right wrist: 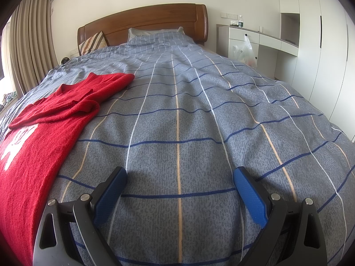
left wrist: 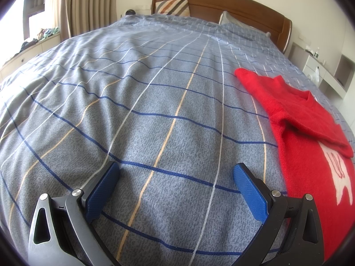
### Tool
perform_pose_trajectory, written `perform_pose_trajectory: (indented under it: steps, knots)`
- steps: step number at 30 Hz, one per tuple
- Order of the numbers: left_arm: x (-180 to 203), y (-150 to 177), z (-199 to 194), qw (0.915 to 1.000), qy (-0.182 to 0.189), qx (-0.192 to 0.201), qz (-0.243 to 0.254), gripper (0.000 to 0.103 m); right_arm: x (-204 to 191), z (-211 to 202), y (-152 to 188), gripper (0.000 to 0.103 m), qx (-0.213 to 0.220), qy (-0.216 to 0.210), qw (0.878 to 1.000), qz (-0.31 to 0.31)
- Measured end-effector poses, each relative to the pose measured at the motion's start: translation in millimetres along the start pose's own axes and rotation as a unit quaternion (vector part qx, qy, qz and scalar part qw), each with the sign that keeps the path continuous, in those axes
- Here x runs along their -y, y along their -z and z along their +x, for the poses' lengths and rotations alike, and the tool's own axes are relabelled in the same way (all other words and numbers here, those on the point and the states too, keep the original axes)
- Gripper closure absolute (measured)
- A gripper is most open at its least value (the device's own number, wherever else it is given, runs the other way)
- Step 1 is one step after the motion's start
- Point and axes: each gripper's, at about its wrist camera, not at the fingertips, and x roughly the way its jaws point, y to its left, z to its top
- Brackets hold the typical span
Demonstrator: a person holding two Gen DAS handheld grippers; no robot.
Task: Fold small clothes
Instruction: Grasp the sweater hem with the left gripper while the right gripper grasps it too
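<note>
On the bed, over the grey-blue checked duvet (left wrist: 137, 102), you held both tongs low with nothing between their fingers. Your left gripper (left wrist: 176, 173) was spread wide, its blue pads (left wrist: 250, 196) standing well apart above bare cover. Your right gripper (right wrist: 179, 176) was spread just as wide, also over bare cover. The red sweater (left wrist: 310, 133) lay flat between the two tools: to the right in the left wrist view, to the left in the right wrist view (right wrist: 44, 128). One sleeve was folded across its chest, the other reached toward the far end, and a white figure showed on the near part. At the far end stood the wooden headboard (right wrist: 144, 22), with a striped pillow (right wrist: 92, 42) leaning against it.
</note>
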Motion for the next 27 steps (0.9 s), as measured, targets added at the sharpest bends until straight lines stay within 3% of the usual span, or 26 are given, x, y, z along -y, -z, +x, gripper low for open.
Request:
perform_pose_trajectory:
  steps: [5, 9, 13, 16, 19, 20, 24, 27]
  knots:
    - [3, -10, -15, 0.9994, -0.016, -0.024, 0.016, 0.003, 0, -1, 0, 0.007, 0.0, -0.001, 1.0, 0.0]
    - [-4, 6, -61, 0.9982, 0.04, -0.045, 0.005, 0.003, 2, -23, -3, 0.007, -0.026, -0.023, 0.999, 0.031]
    - [16, 47, -105, 0.9878, 0.118, -0.101, 0.011, 0.004, -17, -75, 14, 0.007, -0.066, -0.142, 0.987, 0.047]
    - [37, 75, -118, 0.9824, 0.133, -0.129, 0.028, 0.006, -52, -103, 40, 0.007, -0.114, -0.225, 0.968, 0.009]
    - [43, 88, -108, 0.9823, 0.11, -0.151, 0.014, 0.011, -81, -108, 67, 0.012, -0.162, -0.251, 0.954, -0.029]
    - [42, 91, -103, 0.9816, 0.109, -0.157, 0.007, 0.014, -87, -105, 73, 0.017, -0.173, -0.255, 0.951, -0.032]
    - [47, 98, -95, 0.976, 0.121, -0.181, 0.008, 0.027, -91, -84, 85, 0.03, -0.214, -0.275, 0.937, 0.018]
    - [50, 104, -95, 0.9718, 0.129, -0.196, 0.019, 0.051, -103, -74, 90, 0.039, -0.233, -0.29, 0.928, 0.017]
